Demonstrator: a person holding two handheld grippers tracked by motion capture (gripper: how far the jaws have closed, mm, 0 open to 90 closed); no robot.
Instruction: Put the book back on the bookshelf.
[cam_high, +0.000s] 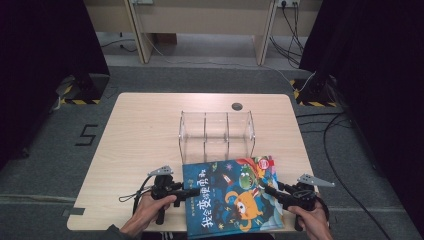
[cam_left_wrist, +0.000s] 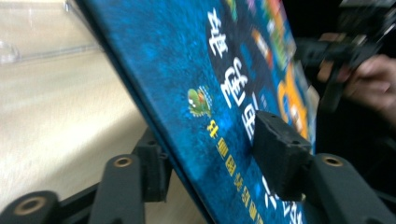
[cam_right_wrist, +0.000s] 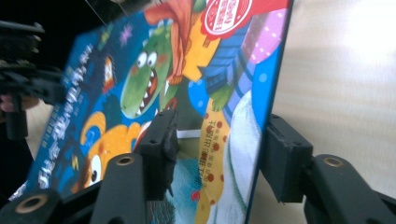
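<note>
A picture book (cam_high: 230, 195) with a blue cover, a green dinosaur and an orange creature lies tilted at the table's front edge, between my two grippers. My left gripper (cam_high: 192, 192) has the book's left edge in its jaws. In the left gripper view its pads (cam_left_wrist: 280, 149) press on the cover (cam_left_wrist: 187, 60) and the back, so that gripper (cam_left_wrist: 217, 158) is shut on it. My right gripper (cam_high: 267, 191) straddles the right edge. In the right gripper view this gripper (cam_right_wrist: 222, 151) is open, with the book (cam_right_wrist: 144, 70) slanting between the pads and a thin gap at the right pad (cam_right_wrist: 285, 158).
A clear acrylic organizer (cam_high: 216, 131) with three slots stands on the wooden table (cam_high: 145, 130) just behind the book. A cable hole (cam_high: 237, 106) sits near the far edge. Black curtains and stand bases flank the table, and cables run over the floor at right.
</note>
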